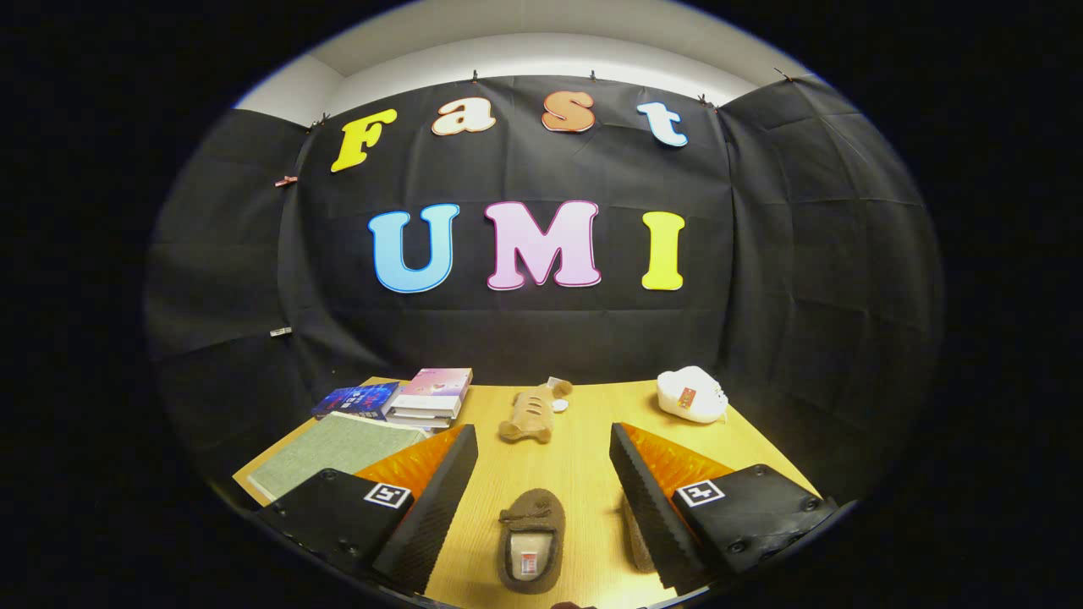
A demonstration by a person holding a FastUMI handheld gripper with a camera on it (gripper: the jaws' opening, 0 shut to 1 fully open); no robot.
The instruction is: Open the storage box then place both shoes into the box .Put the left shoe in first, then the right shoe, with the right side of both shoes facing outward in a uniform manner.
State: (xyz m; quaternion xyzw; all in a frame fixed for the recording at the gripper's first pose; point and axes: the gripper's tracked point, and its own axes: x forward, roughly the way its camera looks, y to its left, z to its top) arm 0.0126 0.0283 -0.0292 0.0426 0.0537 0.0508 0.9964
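The gripper (541, 499) hangs above a wooden table (584, 448) with its two fingers spread wide and nothing pinched; between them, low down, lies a brown slipper (530, 541), sole down and opening up, touching neither finger; a second slipper (636, 541) sits just inside the right finger, mostly hidden by it. Off the left finger lies a green mat (338, 448); past it, a stack of books (433, 396) beside a blue book (357, 400). Ahead of the fingers, toward the table's far end, rests a tan plush toy (529, 414); a white plush toy (692, 394) sits at the far right corner; the black cloth wall (804, 254) rises behind.
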